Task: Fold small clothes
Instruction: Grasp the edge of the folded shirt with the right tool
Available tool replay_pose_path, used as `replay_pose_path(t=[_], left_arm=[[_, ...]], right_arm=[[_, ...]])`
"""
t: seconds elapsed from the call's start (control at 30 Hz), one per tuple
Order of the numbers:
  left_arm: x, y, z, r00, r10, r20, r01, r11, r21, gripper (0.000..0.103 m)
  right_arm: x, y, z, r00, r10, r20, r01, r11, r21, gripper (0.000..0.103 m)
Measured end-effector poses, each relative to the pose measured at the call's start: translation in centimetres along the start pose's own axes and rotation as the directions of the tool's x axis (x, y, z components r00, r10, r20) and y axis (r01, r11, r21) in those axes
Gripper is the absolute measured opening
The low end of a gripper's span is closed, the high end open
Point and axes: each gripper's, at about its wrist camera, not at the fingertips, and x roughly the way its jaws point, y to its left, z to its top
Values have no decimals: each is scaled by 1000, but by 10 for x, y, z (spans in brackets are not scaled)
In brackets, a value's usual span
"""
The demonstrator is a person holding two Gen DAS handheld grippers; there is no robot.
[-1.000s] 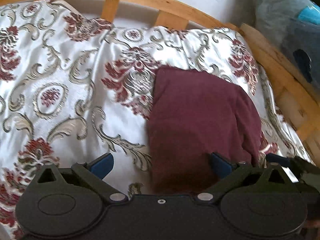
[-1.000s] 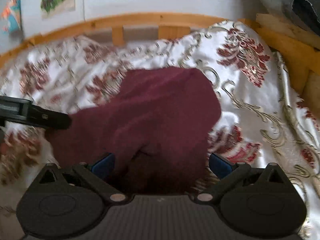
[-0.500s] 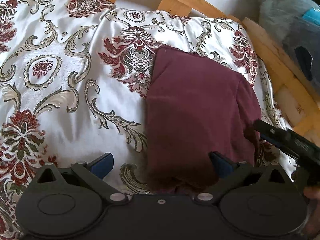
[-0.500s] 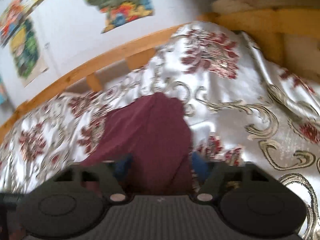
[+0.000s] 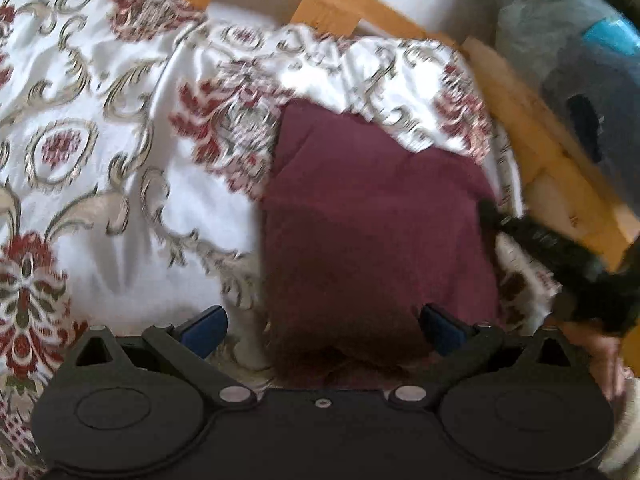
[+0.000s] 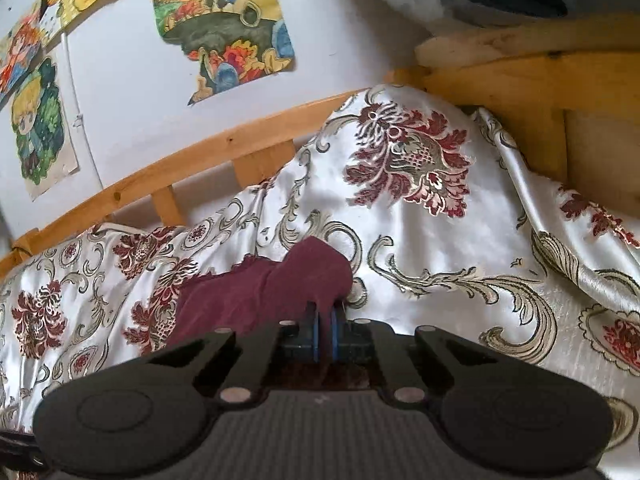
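Note:
A small maroon garment (image 5: 376,216) lies folded on the patterned white satin bedspread (image 5: 120,152). My left gripper (image 5: 322,326) is open, its blue pads spread over the garment's near edge. My right gripper (image 6: 325,322) is shut on the garment's right edge (image 6: 312,272) and lifts a bunched fold of it; it also shows in the left wrist view (image 5: 536,236) as a dark shape at the garment's right side. The pinched part is hidden between the pads.
A wooden bed rail (image 6: 192,160) runs along the far side, with a wooden corner (image 6: 520,76) at the right. Drawings (image 6: 228,28) hang on the wall. Grey and blue bedding (image 5: 576,52) lies beyond the right rail.
My right gripper has closed on the garment's right edge and tipped upward, bunching the cloth. My left gripper stays open over the near edge, with its view shifting slightly.

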Motion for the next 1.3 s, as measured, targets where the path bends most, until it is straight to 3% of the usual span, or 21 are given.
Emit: replay_pose_path(t=[0.17, 0.4, 0.47, 0.5, 0.57, 0.6, 0.7, 0.8, 0.9, 1.0, 1.03, 1.07, 1.17, 1.23, 1.3], left_arm=[[-4, 1, 10, 999, -24, 31, 24, 1000, 11, 102], [14, 19, 5, 999, -16, -38, 13, 997, -80, 102], [16, 19, 4, 999, -17, -48, 12, 996, -89, 102], [15, 20, 4, 999, -19, -47, 14, 995, -98, 102], [10, 23, 5, 999, -20, -35, 16, 994, -109, 102], [6, 25, 6, 1000, -18, -21, 15, 993, -121, 102], [-6, 30, 10, 1000, -2, 19, 5, 988, -156, 102], [-11, 32, 13, 1000, 16, 23, -12, 987, -158, 102], [-8, 29, 14, 999, 50, 2, -49, 991, -124, 102], [-8, 30, 14, 999, 54, 6, -53, 991, -119, 102], [-7, 30, 15, 998, 57, 5, -56, 990, -128, 102], [-6, 29, 15, 998, 59, 4, -58, 989, -135, 102], [-5, 26, 15, 998, 60, 1, -60, 989, -133, 102], [-5, 22, 15, 998, 57, 2, -57, 992, -115, 102], [-5, 19, 15, 999, 53, -2, -53, 994, -96, 102]], right_arm=[[7, -6, -6, 999, 6, -44, -5, 1000, 18, 8], [7, -13, -9, 998, 12, -59, -8, 998, 67, 12], [4, -14, -9, 997, 11, -74, -5, 997, 80, 27], [0, -13, -9, 997, 16, -75, -10, 997, 77, 29], [-7, -11, -9, 996, 26, -87, -21, 998, 67, 47], [-13, -10, -11, 994, 37, -101, -30, 997, 65, 48], [-34, 1, -19, 984, 65, -164, -61, 998, 30, 51], [-53, 26, -27, 968, 61, -242, -82, 994, -76, 53], [-71, 48, -36, 935, 174, -309, -225, 964, -138, 57], [-67, 62, -53, 868, 283, -409, -343, 936, -80, 50], [-62, 67, -60, 861, 283, -423, -343, 936, -73, 41], [-59, 73, -63, 865, 264, -427, -328, 941, -82, 27], [-55, 78, -66, 881, 237, -411, -302, 948, -101, 11], [-60, 74, -61, 888, 243, -391, -297, 951, -84, 8], [-71, 73, -53, 906, 211, -367, -284, 946, -157, 7]])
